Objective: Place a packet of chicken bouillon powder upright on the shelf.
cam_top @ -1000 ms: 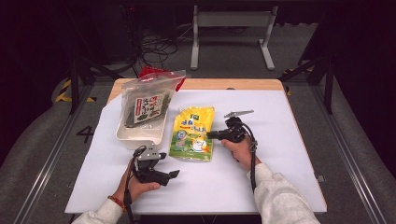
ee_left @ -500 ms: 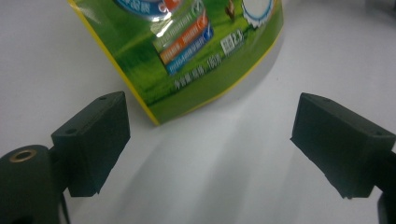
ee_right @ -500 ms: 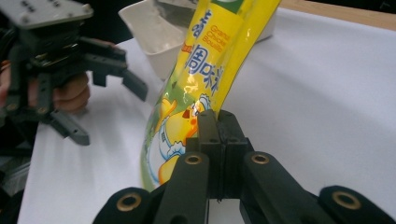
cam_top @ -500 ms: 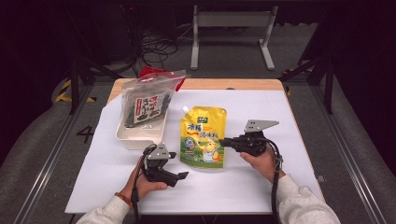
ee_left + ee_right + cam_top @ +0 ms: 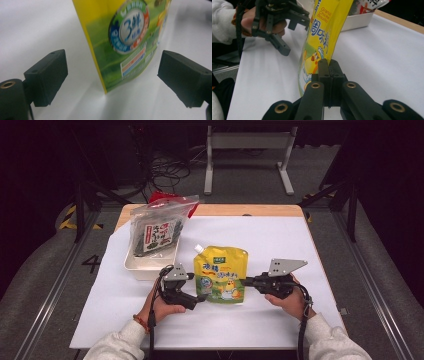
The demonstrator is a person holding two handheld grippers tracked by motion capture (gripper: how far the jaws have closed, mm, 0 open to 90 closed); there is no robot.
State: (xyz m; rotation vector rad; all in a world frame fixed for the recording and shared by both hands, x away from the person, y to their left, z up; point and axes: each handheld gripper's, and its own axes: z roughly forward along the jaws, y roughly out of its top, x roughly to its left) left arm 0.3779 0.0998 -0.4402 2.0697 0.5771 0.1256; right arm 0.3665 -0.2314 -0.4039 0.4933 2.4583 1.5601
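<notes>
Read "Granul Chicke Bouillo", cut off at edge, on yellow pouch [image 5: 322,32]; big "3" in round blue badge [image 5: 130,27]. "4" on floor [image 5: 91,264] off tabletop's left edge.

From my remote station, the yellow pouch [image 5: 122,37] runs off the left gripper view's top edge, its small print blurred beyond reading, while my right gripper [image 5: 329,68] hides the pouch's pinched edge.

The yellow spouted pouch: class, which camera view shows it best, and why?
The high view: the whole yellow pouch, spout included, stands between both grippers. The left gripper view shows one lower corner; the right gripper view shows its edge pinched.
</notes>
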